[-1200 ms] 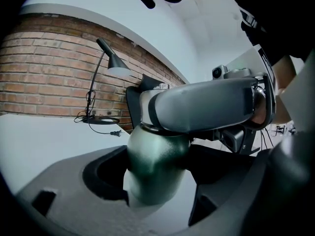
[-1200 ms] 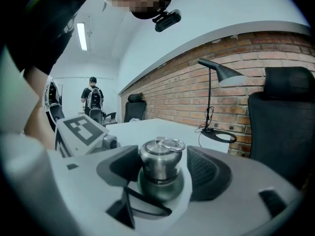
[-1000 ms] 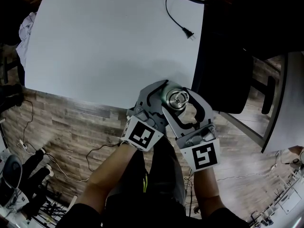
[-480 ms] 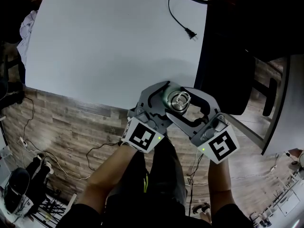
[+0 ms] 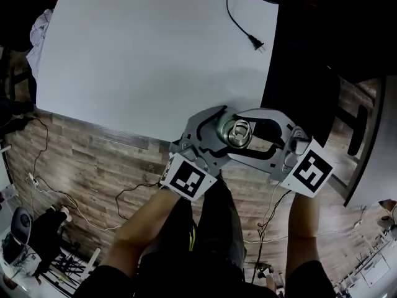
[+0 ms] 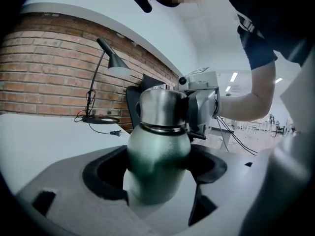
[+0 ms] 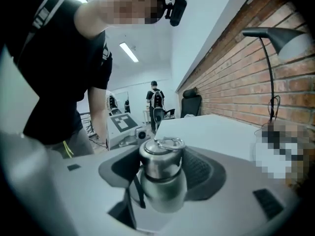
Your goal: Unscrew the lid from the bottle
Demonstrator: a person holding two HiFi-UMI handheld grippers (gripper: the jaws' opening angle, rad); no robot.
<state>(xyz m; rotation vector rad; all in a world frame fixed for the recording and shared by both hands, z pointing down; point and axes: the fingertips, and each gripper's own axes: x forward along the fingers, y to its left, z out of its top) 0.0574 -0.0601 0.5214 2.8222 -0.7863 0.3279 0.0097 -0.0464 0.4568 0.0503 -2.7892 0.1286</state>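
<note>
Hidden: bottle (image 6: 158, 154) base, behind the jaws.
Left hand-held gripper (image 6: 156, 183): clamped on bottle body.
Right hand-held gripper (image 7: 160, 178): wide, gripping lid (image 7: 158, 160).

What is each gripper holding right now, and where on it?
The left gripper clamps the bottle by its green body, below the shoulder. The right gripper grips the lid by its sides.

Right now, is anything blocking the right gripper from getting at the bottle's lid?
Nothing visible does. The lid already sits between the fingers of the right gripper, and the left gripper clamps the bottle below it.
</note>
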